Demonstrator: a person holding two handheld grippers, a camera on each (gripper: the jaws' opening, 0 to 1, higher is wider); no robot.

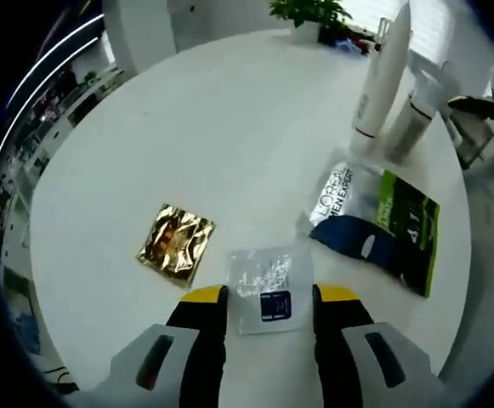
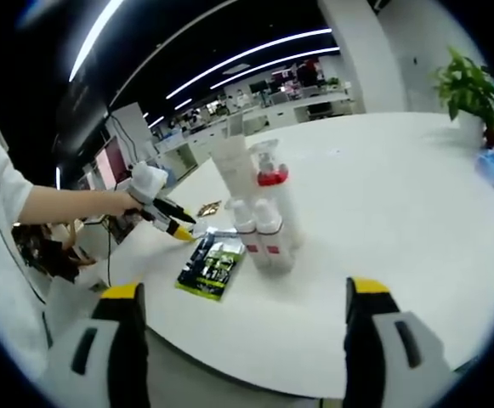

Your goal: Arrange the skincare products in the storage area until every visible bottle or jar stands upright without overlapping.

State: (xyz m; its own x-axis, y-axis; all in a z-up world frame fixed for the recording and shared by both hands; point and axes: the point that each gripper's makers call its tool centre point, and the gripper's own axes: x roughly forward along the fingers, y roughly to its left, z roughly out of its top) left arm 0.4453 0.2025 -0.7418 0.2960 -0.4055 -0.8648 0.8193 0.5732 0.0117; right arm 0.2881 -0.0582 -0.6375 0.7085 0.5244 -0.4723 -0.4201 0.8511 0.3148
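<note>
My left gripper (image 1: 269, 299) is open, its yellow-tipped jaws on either side of a clear sample sachet (image 1: 262, 289) that lies flat on the white round table (image 1: 212, 127). A gold foil sachet (image 1: 176, 242) lies to its left. To the right, a green, black and blue L'Oreal pouch (image 1: 374, 223) lies flat. Behind it stand a tall white tube (image 1: 383, 76) and a white bottle (image 1: 412, 119). In the right gripper view my right gripper (image 2: 245, 293) hangs open and wide, short of the upright group: tall tube (image 2: 234, 166), red-capped bottle (image 2: 274, 180), two small white bottles (image 2: 259, 236). The pouch (image 2: 212, 263) lies beside them.
A potted plant (image 1: 310, 15) stands at the table's far edge, also in the right gripper view (image 2: 468, 85). A person's hand and white sleeve hold the left gripper (image 2: 166, 217) low over the table. Office desks and ceiling lights fill the background. The table edge (image 2: 315, 382) runs close below my right jaws.
</note>
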